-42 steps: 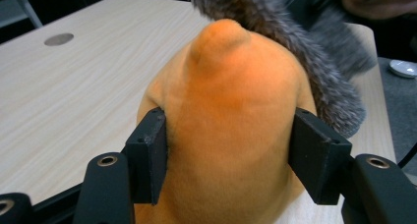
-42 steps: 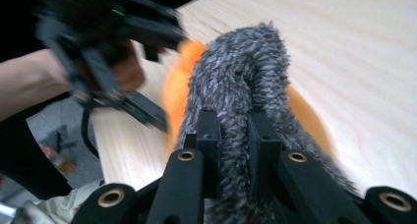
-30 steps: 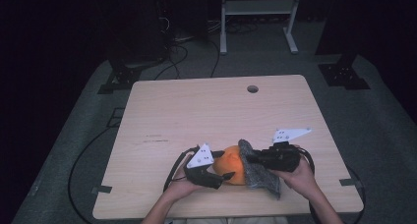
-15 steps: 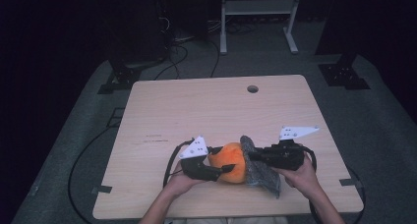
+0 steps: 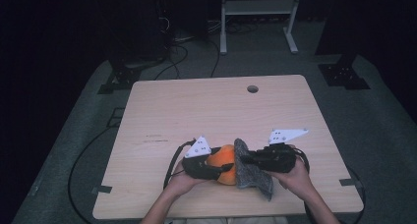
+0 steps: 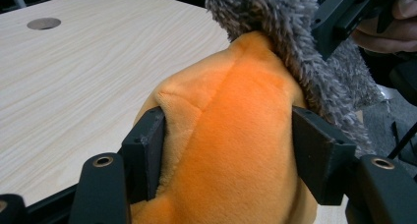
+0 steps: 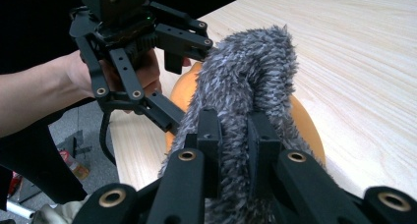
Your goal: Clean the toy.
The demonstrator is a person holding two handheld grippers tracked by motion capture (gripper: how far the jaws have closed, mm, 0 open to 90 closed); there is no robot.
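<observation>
A: Item one, left claw (image 5: 216,171)?
B: An orange plush (image 6: 236,135) is clamped between its two pads, the fabric bulging past both. The jaws have just been closing, then easing slightly, and are kept partly apart by the plush.

A: Item two, right claw (image 7: 231,135)?
B: Its jaws are drawn nearly together, and a fold of grey shaggy cloth (image 7: 251,71) is pinched between them.

A: Placement of the goods?
B: The plush is lodged inside the left claw, directly ahead of the right claw's tips. The cloth is draped over the plush's far side and is seen touching it. Both are held just above the bench (image 5: 196,111), near its front edge.
</observation>
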